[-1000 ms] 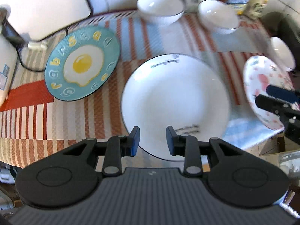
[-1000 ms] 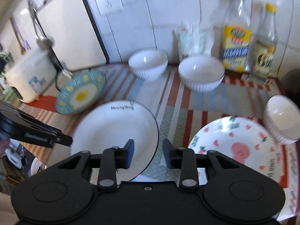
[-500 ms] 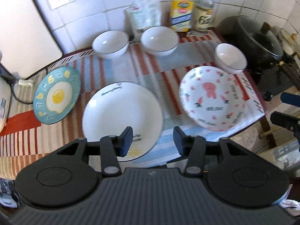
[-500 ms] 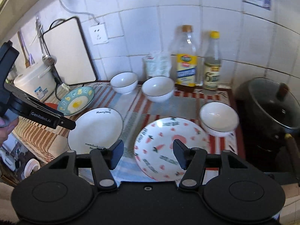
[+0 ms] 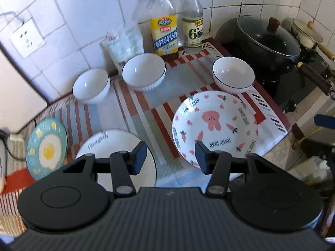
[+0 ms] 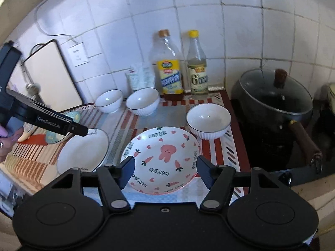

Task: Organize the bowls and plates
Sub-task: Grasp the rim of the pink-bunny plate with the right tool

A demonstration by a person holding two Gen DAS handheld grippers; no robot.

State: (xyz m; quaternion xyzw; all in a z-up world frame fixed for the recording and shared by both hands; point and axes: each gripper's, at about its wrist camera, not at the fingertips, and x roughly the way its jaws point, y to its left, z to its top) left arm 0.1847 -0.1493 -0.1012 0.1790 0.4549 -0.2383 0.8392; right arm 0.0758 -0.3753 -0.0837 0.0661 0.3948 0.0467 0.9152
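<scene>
- You face a glossy white ceramic rabbit-print plate (image 6: 161, 156); beside it on the left, a plain white plate (image 6: 83, 152) shines equally smooth.
- Behind the rabbit-print plate, three white bowls (image 5: 233, 76) look glazed, their outer walls ribbed.
- Under that plate lies a striped woven mat (image 5: 144, 113), matt and finely textured.
- To its right, the black pot (image 6: 272, 108) carries a clear glass lid with a dark wooden knob.
- Your grippers' bodies are matt black plastic.
</scene>
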